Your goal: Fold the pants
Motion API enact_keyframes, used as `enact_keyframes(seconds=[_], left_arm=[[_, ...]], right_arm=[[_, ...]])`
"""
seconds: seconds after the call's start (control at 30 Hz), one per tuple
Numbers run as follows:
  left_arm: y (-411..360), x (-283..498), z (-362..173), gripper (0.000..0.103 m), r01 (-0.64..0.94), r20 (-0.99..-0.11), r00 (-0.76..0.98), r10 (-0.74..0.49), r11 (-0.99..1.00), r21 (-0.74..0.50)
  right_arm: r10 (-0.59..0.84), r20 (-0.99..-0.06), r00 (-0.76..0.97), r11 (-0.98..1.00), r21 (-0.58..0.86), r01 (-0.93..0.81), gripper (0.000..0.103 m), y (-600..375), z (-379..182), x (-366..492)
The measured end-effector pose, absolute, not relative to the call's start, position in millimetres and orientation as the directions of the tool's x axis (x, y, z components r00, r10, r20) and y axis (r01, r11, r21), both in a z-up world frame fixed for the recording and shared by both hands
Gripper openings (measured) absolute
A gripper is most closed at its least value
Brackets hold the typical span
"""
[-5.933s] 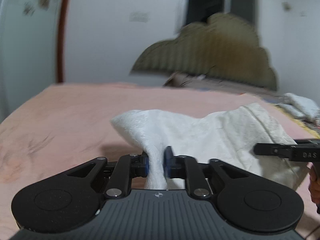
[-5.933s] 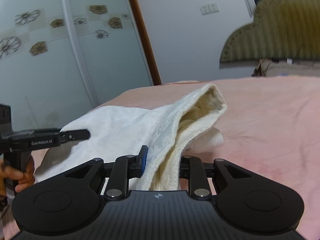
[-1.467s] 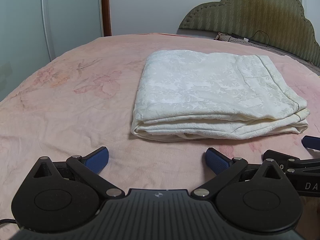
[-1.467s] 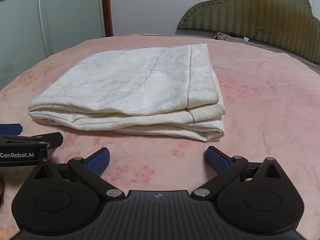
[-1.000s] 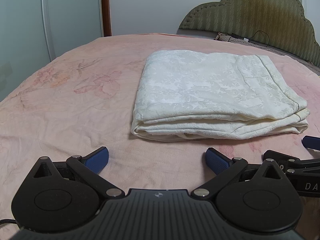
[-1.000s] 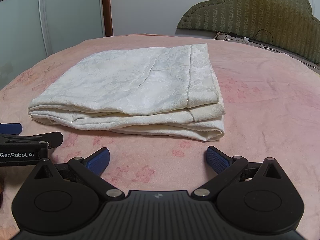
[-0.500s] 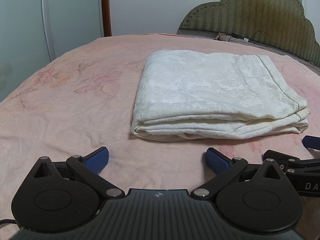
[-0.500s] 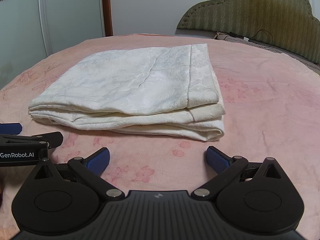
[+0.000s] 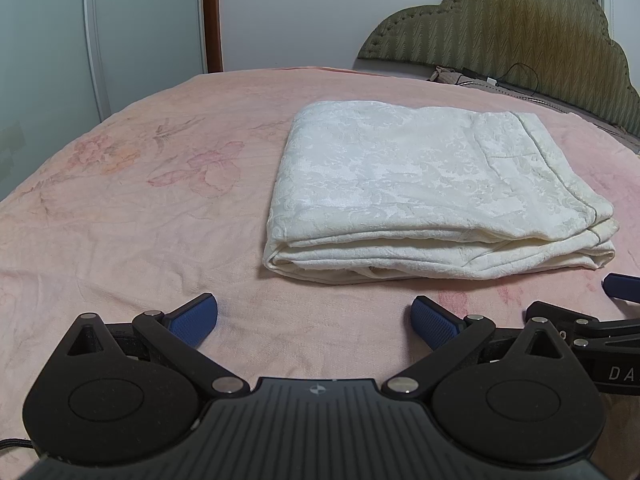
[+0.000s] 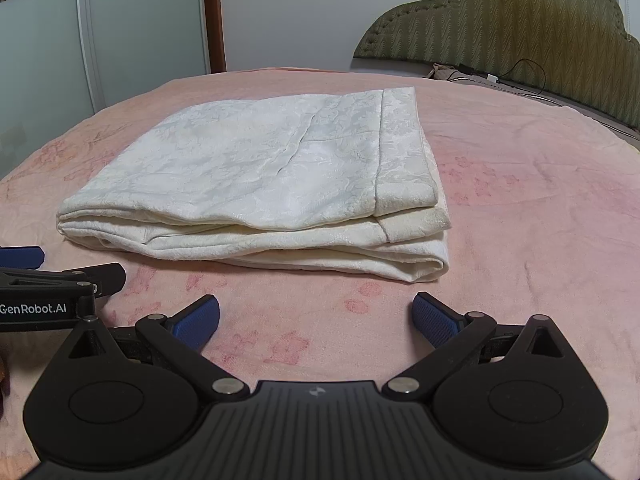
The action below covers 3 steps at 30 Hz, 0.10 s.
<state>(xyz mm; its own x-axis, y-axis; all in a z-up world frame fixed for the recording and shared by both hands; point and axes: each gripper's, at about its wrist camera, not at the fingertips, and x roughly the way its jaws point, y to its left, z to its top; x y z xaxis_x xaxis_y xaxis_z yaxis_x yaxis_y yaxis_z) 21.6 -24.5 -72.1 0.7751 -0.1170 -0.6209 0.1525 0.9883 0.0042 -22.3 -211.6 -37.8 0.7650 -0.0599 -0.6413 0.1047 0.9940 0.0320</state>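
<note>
seconds ago we pinched the cream patterned cloth pants (image 9: 432, 196); now they lie folded on the pink floral bed cover (image 9: 132, 208), left claw (image 9: 314, 320) and right claw (image 10: 316, 318) spread, empty, probably finished.

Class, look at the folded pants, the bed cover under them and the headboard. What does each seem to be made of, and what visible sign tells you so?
Pants: cream woven cloth, probably a jacquard; raised floral pattern with a slight sheen.
Bed cover: soft pink fabric, likely brushed or fleecy; matte, faint printed flowers, small wrinkles.
Headboard: padded olive upholstery; stitched zigzag quilting. Exact fibre cannot be told.
</note>
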Motion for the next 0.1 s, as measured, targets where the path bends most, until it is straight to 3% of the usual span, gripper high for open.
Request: enact_keyframes(seconds=[0.1], left_arm=[[-25.7, 21.4, -72.3, 0.103, 0.152, -0.621, 0.775, -0.114, 0.988, 0.008]], right_arm=[[-0.06, -0.641, 0.765, 0.994, 0.032, 0.105, 0.103, -211.3, -37.8, -22.3]])
